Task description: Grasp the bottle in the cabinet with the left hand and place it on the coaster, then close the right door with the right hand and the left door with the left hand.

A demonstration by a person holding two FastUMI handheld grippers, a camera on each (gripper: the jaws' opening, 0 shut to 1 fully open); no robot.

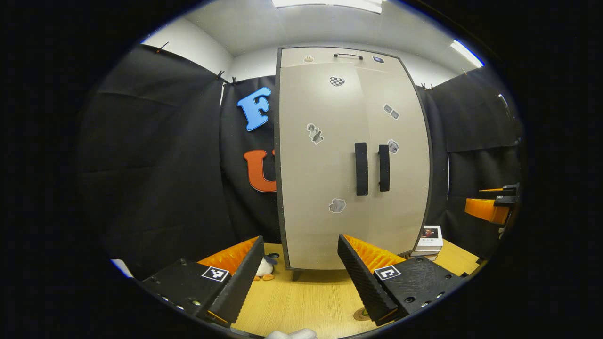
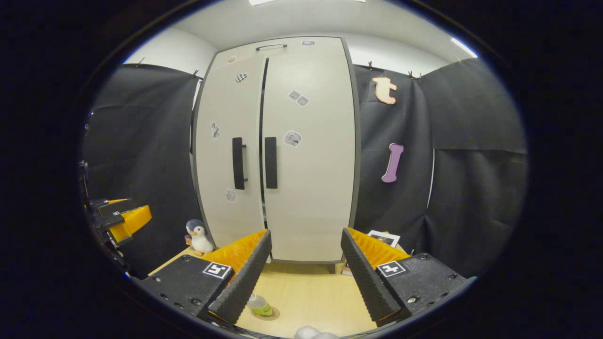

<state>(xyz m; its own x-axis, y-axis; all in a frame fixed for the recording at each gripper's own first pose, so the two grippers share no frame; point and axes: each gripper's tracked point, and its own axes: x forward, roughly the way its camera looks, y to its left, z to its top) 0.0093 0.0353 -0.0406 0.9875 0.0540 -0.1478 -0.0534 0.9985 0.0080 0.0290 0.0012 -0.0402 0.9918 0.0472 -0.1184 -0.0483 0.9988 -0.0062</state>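
Both doors of the tall beige two-door cabinet [image 1: 351, 160] appear shut, or very nearly so; a thin dark seam runs between them in the right gripper view. Its left door [image 2: 228, 155] and right door [image 2: 308, 155] each carry a black vertical bar handle, the two handles standing just beside each other at the centre seam.

Your left gripper [image 1: 294, 278] hangs in front of the cabinet with its jaws spread wide and nothing between them. Your right gripper [image 2: 301, 278] is likewise parted and empty, facing the doors from a little to the side.

The small clear bottle with a green base [image 2: 260, 306] stands on the round brown coaster [image 2: 272, 312] on the light wooden table [image 1: 306, 296], just beside the inner finger of your right gripper, low in the right gripper view. The coaster's edge also shows near your left gripper [image 1: 361, 314]. Judged from this layout, the placing step and both door steps look complete.

Should you need to handle the bottle again, expect a light, rigid plastic body that is smooth and somewhat slippery; it would likely tip easily. Take it around the middle of the body, jaws level, rather than at the cap.

A small penguin plush toy [image 2: 199, 238] sits at the cabinet's left foot, and a stack of books [image 1: 429, 240] rests at its right.
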